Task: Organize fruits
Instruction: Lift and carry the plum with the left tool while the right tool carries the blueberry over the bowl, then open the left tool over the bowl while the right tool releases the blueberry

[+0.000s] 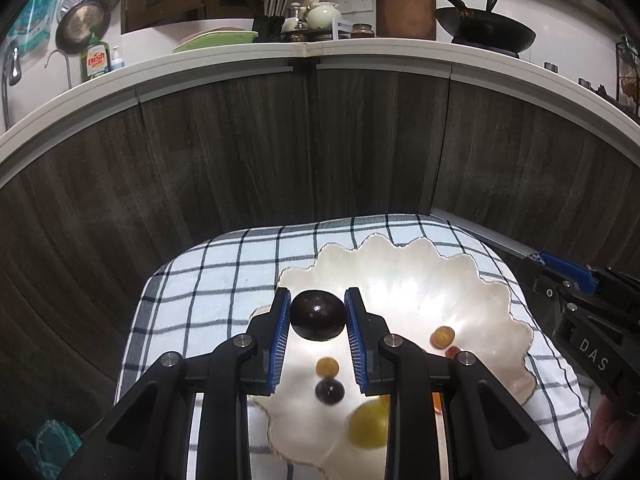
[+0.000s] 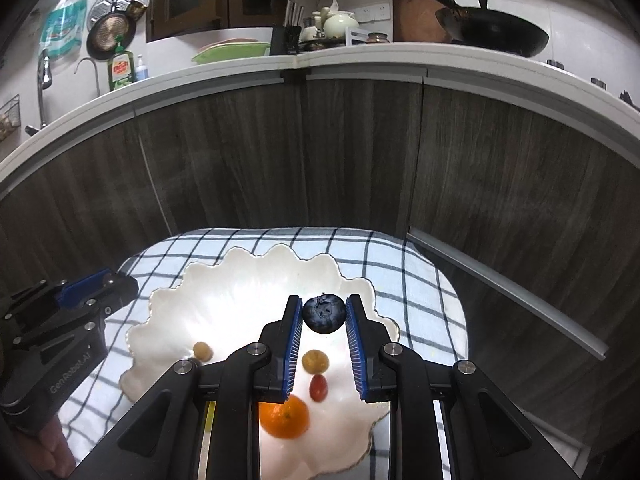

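A white scalloped shell-shaped plate (image 1: 420, 280) lies on a checked cloth (image 1: 224, 272); it also shows in the right wrist view (image 2: 240, 288). My left gripper (image 1: 318, 314) is shut on a dark round fruit (image 1: 318, 314) above the plate. My right gripper (image 2: 324, 314) is shut on a blueberry (image 2: 324, 314) above the plate. On the plate lie a yellow fruit (image 1: 368, 426), a dark grape (image 1: 329, 391), small amber fruits (image 1: 442, 337), an orange (image 2: 285, 416) and a red grape tomato (image 2: 319, 387).
Dark wood cabinet fronts (image 1: 320, 152) rise behind the cloth under a white counter (image 1: 320, 46) with a wok (image 1: 486, 28), teapot and dish soap. The other gripper's body shows at the right edge (image 1: 592, 320) and the left edge (image 2: 60, 320).
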`<state>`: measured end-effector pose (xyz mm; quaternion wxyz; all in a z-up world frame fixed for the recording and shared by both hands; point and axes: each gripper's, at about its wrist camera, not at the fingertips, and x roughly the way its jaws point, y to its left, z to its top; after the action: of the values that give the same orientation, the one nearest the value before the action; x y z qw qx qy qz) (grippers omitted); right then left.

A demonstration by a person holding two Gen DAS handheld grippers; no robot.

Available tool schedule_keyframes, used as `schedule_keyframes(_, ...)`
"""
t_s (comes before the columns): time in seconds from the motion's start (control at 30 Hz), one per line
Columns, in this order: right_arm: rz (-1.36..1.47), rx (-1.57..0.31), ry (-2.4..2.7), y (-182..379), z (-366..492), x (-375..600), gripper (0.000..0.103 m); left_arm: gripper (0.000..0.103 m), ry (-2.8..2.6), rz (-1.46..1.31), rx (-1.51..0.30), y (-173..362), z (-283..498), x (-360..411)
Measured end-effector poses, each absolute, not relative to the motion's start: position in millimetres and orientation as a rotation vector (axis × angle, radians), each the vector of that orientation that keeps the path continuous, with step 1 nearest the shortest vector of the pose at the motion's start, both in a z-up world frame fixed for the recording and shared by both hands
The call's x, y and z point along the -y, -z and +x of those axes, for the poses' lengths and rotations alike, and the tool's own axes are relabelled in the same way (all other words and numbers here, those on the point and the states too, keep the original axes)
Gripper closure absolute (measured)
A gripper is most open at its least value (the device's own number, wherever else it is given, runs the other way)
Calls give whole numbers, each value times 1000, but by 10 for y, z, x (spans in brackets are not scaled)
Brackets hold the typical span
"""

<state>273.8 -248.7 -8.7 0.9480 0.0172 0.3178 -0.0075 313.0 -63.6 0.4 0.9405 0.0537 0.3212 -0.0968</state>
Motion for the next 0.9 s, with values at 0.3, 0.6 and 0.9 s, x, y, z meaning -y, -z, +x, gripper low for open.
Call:
schedule_keyframes(0.3, 52, -678, 24, 197, 3006, 2549, 79, 75, 201, 123, -665, 62, 3382, 685)
schedule_keyframes(0.6, 36, -726, 8, 286, 3165, 2496, 79, 75, 193, 132, -705, 177, 3523, 703)
schedule_keyframes(0.9, 32, -732, 2, 272, 3139, 2481, 55, 43, 177, 143, -666, 114, 3433, 694)
